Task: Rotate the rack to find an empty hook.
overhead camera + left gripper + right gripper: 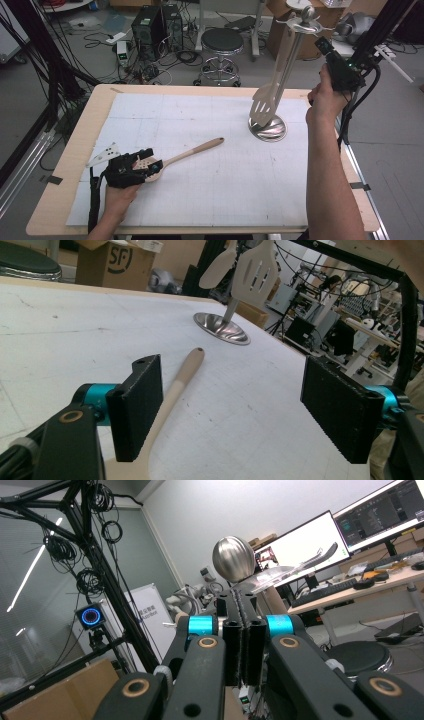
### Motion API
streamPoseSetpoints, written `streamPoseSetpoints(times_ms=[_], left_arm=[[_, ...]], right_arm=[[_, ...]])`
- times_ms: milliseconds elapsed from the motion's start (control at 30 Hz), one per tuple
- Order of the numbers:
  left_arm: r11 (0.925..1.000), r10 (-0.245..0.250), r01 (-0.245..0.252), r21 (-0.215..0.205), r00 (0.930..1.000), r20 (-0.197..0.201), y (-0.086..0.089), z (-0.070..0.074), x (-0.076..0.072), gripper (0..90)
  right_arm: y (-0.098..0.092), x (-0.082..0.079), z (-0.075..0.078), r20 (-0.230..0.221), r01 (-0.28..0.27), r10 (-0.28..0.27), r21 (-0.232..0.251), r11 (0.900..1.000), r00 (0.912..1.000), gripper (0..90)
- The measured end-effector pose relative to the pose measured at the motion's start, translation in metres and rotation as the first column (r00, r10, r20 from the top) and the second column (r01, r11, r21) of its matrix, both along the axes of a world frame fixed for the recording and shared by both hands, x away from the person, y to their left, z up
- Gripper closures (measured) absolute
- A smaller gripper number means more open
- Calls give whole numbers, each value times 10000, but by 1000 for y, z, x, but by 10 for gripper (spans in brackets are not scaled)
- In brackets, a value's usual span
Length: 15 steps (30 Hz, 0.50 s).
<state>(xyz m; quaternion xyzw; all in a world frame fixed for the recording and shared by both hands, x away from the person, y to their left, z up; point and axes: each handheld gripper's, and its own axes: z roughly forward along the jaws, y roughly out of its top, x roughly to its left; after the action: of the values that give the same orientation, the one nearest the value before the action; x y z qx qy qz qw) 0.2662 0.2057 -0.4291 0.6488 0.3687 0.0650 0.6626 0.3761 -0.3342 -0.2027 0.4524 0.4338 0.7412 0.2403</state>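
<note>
A wooden spoon (192,151) lies on the white mat (220,190), handle pointing toward the far right. My left gripper (148,163) rests low over its head end, jaws open. In the left gripper view the spoon handle (184,374) runs between the wide-apart pads, close beside the left pad (137,405), and my left gripper (235,410) grips nothing. A metal utensil stand (270,127) holds a hanging slotted wooden spatula (267,100). My right gripper (326,47) is raised beside the stand's top, shut. In the right gripper view my right gripper (242,600) has its pads pressed together just below the stand's steel ball (233,558).
The wooden table (75,150) carries the mat. Behind it stand a black stool (221,42), computer towers (150,25) and loose cables on the floor. Black frame poles (380,30) rise at the right, close to my right hand.
</note>
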Motion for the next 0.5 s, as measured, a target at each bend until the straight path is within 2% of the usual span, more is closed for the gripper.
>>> streamPoseSetpoints(times_ms=[500], left_arm=[[10000,-15,15,-8,10000,-4,-2,0,0,255]], right_arm=[[5,-2,1,-84,-137,135,-179,9997,9999,900]])
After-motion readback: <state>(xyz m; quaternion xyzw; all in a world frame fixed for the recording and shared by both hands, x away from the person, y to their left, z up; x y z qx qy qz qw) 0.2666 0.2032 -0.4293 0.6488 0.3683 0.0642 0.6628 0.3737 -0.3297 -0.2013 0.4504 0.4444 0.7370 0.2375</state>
